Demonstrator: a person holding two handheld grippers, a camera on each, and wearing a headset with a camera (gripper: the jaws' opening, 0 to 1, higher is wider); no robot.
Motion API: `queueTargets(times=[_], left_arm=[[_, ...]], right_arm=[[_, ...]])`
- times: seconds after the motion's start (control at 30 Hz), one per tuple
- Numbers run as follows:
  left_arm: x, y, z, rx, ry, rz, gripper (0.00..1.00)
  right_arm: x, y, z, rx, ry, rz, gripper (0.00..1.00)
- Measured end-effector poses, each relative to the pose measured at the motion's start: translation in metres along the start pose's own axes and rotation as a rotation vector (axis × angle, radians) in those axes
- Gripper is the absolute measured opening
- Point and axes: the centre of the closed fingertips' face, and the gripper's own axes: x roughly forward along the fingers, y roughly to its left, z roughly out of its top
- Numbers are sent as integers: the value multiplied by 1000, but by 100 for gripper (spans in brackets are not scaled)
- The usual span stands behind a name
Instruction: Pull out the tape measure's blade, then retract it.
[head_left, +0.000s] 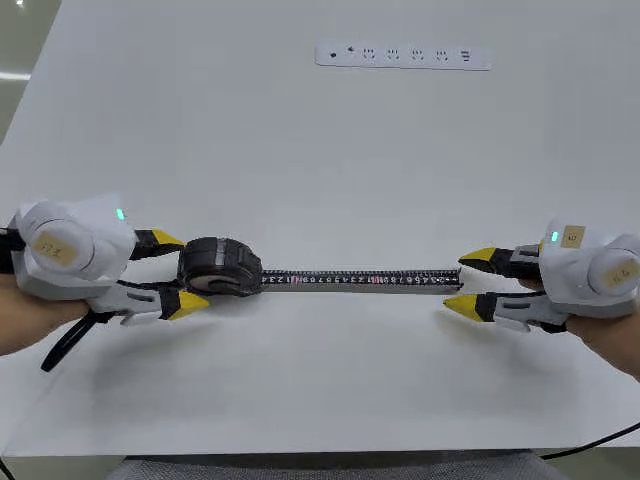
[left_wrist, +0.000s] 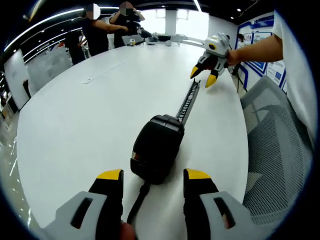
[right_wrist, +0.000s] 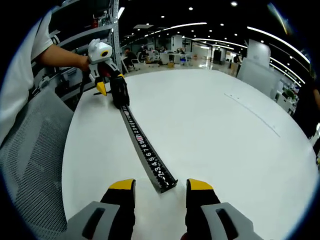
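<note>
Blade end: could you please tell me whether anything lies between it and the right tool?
Nothing visible does. The blade end lies on bare table just ahead of the open right tool, in line with the gap between its tips.

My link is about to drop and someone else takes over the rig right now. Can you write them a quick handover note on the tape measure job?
Left gripper: open, one jaw on each side of the tape measure case, not clamped on it.
Right gripper: open, jaws just short of the blade tip, not holding it.
Things: the case sits on the white table. The blade lies flat on the table, running from the case toward the right gripper.
Done: the blade is pulled out.
Left: retract it. Probably steady the case with the left gripper first, then feed the blade back in.
</note>
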Motion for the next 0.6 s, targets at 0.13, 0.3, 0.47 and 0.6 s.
queueTargets(times=[0.13, 0.3, 0.47, 0.6], left_arm=[[-10, -2, -7, -79, -30, 32, 47], [-22, -1, -14, -176, -82, 83, 51], [-31, -4, -18, -219, -99, 103, 52], [-34, -9, -20, -227, -101, 121, 56]], right_arm=[[-5, 6, -2, 32, -8, -15, 45], [-9, 12, -1, 53, -14, -37, 52], [-15, 17, 6, 62, -30, -58, 56], [-20, 18, 11, 67, -42, -75, 60]])
